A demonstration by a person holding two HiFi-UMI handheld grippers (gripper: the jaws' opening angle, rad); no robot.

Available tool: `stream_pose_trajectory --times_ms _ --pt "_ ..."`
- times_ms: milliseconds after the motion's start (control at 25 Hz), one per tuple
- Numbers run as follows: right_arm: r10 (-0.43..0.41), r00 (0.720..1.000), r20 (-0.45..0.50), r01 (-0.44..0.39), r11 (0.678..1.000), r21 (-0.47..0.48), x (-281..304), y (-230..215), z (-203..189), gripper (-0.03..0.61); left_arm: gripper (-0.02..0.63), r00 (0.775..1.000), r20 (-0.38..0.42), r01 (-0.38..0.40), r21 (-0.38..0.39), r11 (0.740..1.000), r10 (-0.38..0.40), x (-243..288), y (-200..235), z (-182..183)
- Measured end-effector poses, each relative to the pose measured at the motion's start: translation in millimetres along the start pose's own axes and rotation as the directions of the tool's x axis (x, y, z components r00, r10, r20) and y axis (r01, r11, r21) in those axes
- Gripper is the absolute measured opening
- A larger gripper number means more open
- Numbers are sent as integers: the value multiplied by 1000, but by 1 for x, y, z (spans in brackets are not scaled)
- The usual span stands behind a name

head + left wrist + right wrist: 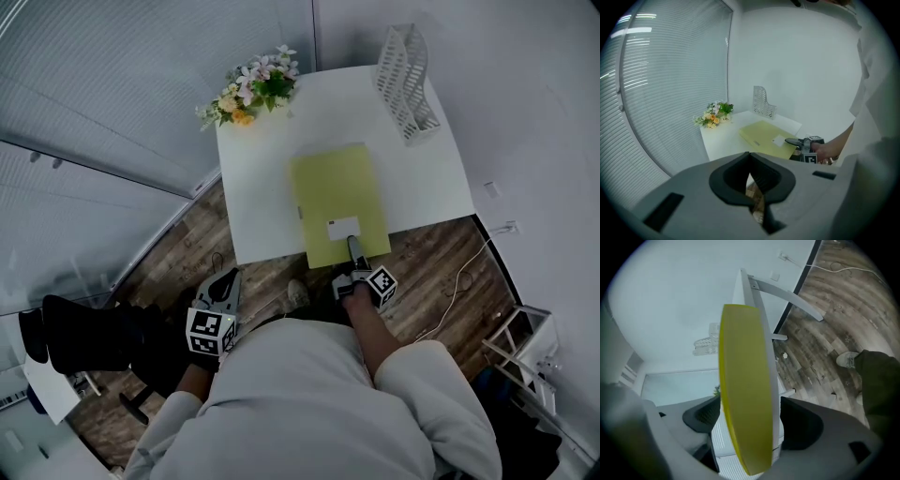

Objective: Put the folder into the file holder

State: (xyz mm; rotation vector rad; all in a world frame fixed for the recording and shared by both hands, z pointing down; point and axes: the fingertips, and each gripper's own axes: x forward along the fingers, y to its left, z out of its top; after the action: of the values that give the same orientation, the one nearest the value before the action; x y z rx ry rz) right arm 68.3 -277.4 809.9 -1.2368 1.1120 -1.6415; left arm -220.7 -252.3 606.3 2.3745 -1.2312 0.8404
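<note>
One folder (339,202), one file holder (406,84).

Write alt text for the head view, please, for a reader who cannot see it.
The right tongs grip the near edge of a yellow-green folder lying on a white table; a mesh file holder stands at its far right corner.

White table (262,192) in a corner — slatted blinds (112,75) left, plain wall (530,94) right, wood-plank floor (436,267)
</note>
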Motion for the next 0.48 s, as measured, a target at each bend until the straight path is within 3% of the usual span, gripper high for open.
stream_pose_trajectory --times_ms 40,80,120,160,480 --pt "8 1000 3 -8 1000 7 3 -4 1 403 8 1000 -5 7 7 1000 -7 2 -1 0" --pt "19 1000 4 -19 1000 7 5 -5 2 373 8 1000 -9 12 12 1000 -12 4 -1 0" --pt "33 999 1 -33 999 4 7 -4 3 302 8 1000 -13 16 17 1000 -16 6 0 0" --pt "48 999 -6 -48 999 1 7 -2 2 288 8 1000 -15 19 20 1000 -19 7 0 0" --pt "44 999 -9 -44 997 -57 -20 1 13 249 8 999 6 54 26 998 -54 16 0 10"
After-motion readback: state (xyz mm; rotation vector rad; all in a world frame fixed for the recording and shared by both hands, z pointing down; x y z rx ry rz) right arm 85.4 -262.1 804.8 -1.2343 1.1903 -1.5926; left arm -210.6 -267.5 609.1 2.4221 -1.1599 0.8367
